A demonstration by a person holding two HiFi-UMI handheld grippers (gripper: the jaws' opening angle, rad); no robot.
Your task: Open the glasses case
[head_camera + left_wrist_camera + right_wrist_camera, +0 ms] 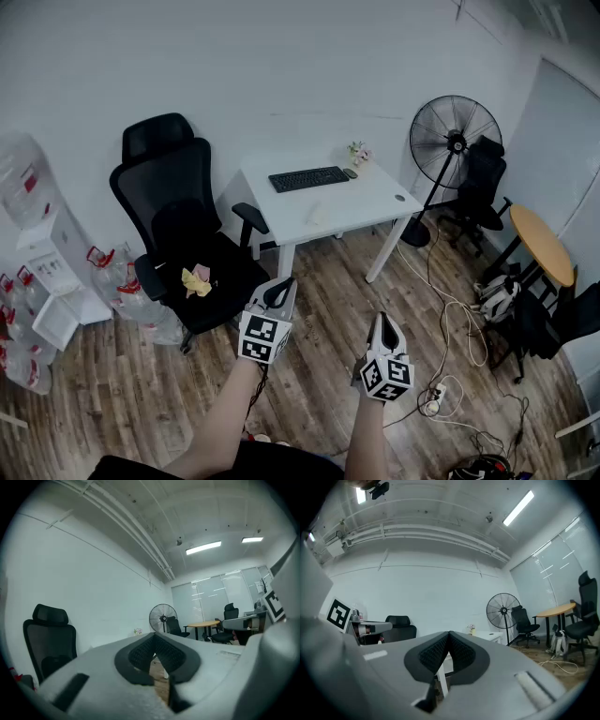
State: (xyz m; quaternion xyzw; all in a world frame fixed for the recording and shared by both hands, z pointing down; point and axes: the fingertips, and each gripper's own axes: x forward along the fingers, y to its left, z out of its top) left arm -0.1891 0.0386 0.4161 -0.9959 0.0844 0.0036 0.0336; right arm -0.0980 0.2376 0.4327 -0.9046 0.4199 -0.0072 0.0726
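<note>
I cannot make out a glasses case in any view. A small pale object (314, 215) lies on the white desk (375, 199), too small to identify. My left gripper (278, 292) and right gripper (382, 324) are held level over the wooden floor, well short of the desk. In the left gripper view the left gripper (153, 637) has its dark pads meeting at the tips with nothing between them. The right gripper (449, 634) looks the same in its own view, shut and empty.
On the desk lie a black keyboard (308, 178) and a small flower pot (357, 153). A black office chair (184, 234) with a yellow cloth (196, 279) stands to the left. A floor fan (454, 136), a round wooden table (541, 246) and loose cables (448, 323) are on the right.
</note>
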